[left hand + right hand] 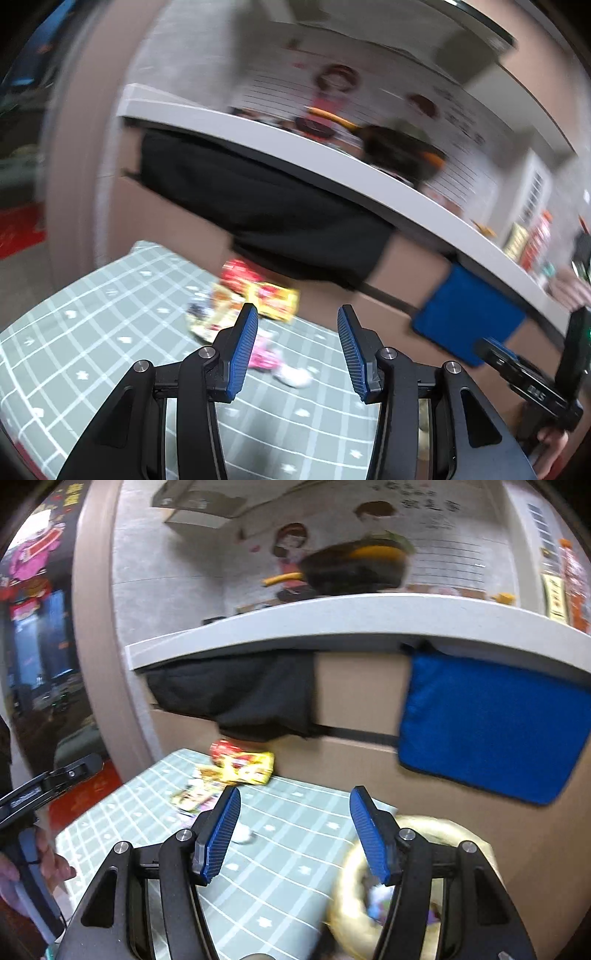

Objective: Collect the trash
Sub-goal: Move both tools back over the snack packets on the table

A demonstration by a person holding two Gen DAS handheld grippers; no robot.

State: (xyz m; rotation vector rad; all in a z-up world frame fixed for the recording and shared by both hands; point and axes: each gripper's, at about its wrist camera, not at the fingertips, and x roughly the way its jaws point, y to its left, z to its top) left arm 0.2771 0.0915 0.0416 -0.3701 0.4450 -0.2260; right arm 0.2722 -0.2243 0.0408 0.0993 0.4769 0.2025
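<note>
Left wrist: two empty tongs [297,317]

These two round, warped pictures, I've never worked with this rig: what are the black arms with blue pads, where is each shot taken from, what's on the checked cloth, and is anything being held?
Each picture comes from a fisheye camera fixed on a hand-held tool, looking forward along its two fingers. One shows the left tool, the other the right tool. A person carries both; the hand gripping the left one shows at the right view's edge.

On the green checked tablecloth lie crumpled red and yellow snack wrappers, more colourful wrappers, a pink scrap and a small white crumpled wad. A shiny gold bag with bits inside sits below the right tool.

Both tools stand open, and nothing is between their blue pads. Everything is motion-blurred.
</note>
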